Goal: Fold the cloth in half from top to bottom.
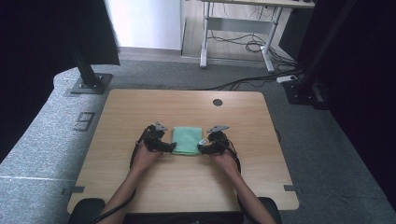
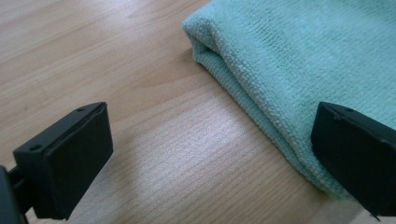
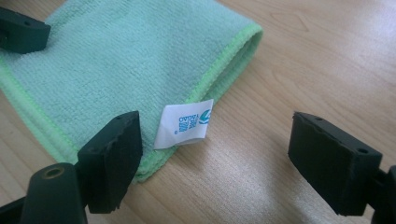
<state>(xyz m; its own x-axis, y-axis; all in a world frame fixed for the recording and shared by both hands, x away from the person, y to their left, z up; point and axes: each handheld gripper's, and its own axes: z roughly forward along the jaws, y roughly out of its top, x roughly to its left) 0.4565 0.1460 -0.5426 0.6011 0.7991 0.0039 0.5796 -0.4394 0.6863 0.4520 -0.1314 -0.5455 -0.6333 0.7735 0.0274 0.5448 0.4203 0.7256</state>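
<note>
soft folded green microfibre cloth [image 1: 187, 140] lies mid-table on smooth wood-grain table [image 1: 140, 107], white tag [image 3: 183, 126] poking from its stitched edge. left gripper [image 2: 210, 154] and right gripper [image 3: 215, 158] both gape wide at opposite edges, gripping nothing. bare tabletop all round.

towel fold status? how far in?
Done: green towel lies folded flat, layered edges visible, white label sticking out at one corner. In hand: nothing gripped; left hand-held gripper and right hand-held gripper stand open at opposite sides. Left: possibly another fold, otherwise finished; can't tell.
</note>
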